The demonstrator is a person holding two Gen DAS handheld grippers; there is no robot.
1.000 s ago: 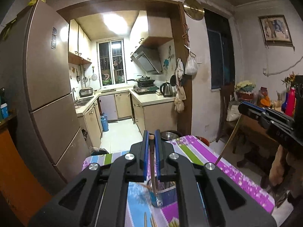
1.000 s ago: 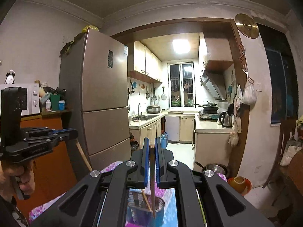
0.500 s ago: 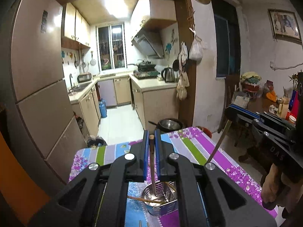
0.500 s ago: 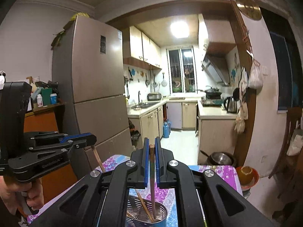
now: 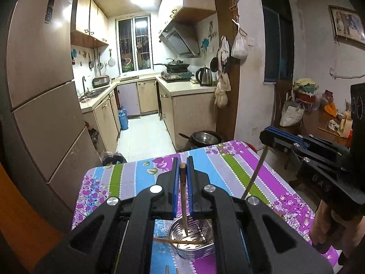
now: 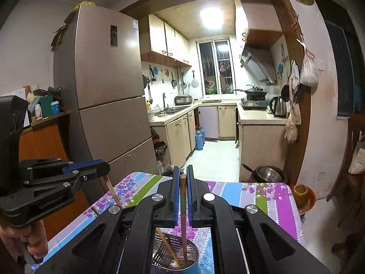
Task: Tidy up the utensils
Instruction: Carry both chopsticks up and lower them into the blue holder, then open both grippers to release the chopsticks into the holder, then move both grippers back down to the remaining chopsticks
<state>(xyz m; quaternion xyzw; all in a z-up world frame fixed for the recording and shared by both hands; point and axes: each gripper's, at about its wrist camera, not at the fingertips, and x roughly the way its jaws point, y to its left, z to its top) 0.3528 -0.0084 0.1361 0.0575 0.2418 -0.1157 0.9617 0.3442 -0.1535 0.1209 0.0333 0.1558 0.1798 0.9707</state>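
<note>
- Table (image 5: 228,159) in the foreground; kitchen opens behind it through a doorway.
- Metal holder (image 5: 194,239) stands on the table's near part, below both grippers.
- Left gripper (image 5: 182,166) clamps an upright chopstick (image 5: 183,201); its lower tip is inside the holder.
- Right gripper (image 6: 181,175) clamps a second chopstick (image 6: 183,228), also reaching down into the holder (image 6: 178,258).
- Another stick lies across the holder's inside.
- Left wrist view: right gripper (image 5: 269,134) sits to the right, over the table's right edge.
- Fridge (image 6: 107,91) left of the doorway; cabinet (image 6: 41,141) further left.
- Pot (image 6: 269,174) on the floor behind the table's far edge.
- Kettle (image 6: 279,106) on the right counter.
</note>
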